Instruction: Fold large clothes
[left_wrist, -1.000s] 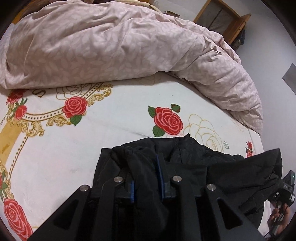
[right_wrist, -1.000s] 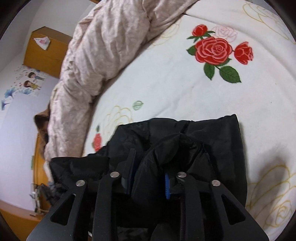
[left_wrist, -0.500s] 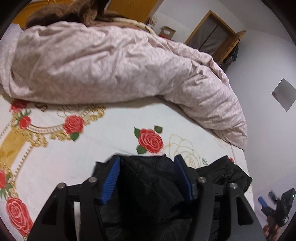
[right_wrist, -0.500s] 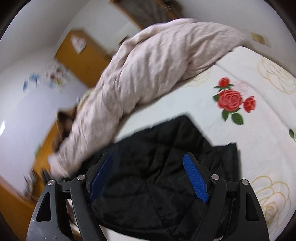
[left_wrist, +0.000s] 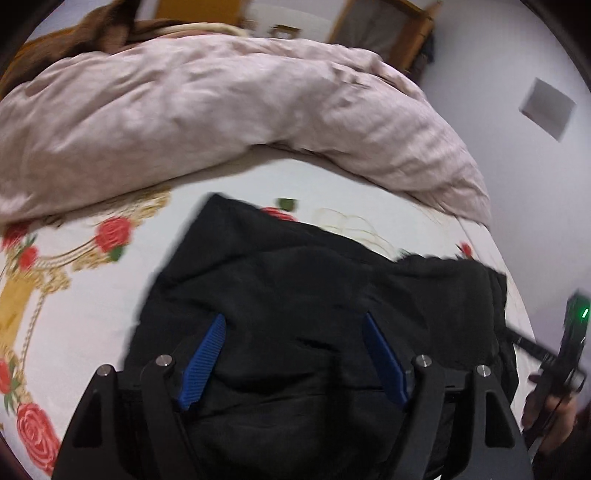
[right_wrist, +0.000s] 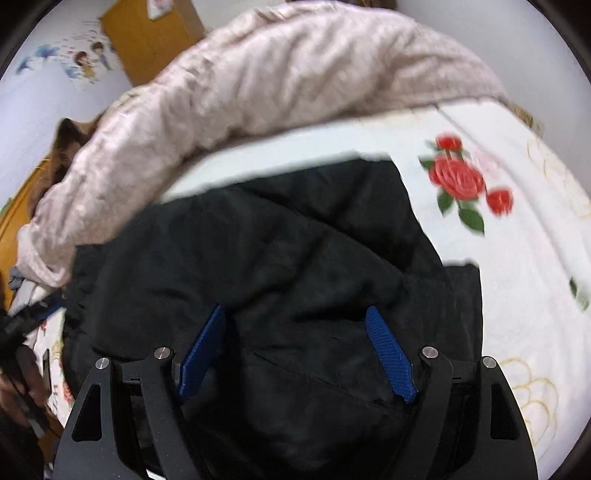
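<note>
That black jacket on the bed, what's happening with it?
A person is folding it with a grabbing tool in each hand. The black jacket lies bunched on the rose-patterned sheet, in front of a heaped pink duvet. The left tool and the right tool have just been opening; both now stand wide open over the jacket, their blue pads apart and gripping nothing. So the jacket is let go and rests on the bed by itself.

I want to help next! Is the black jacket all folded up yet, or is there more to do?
Partly. The jacket lies on the bed doubled into a lumpy bundle, so one fold looks done. Both the left gripper and the right gripper have just been opening and hold nothing; the cloth lies under them. Left to do: smoothing and probably another fold, since it looks uneven.
</note>
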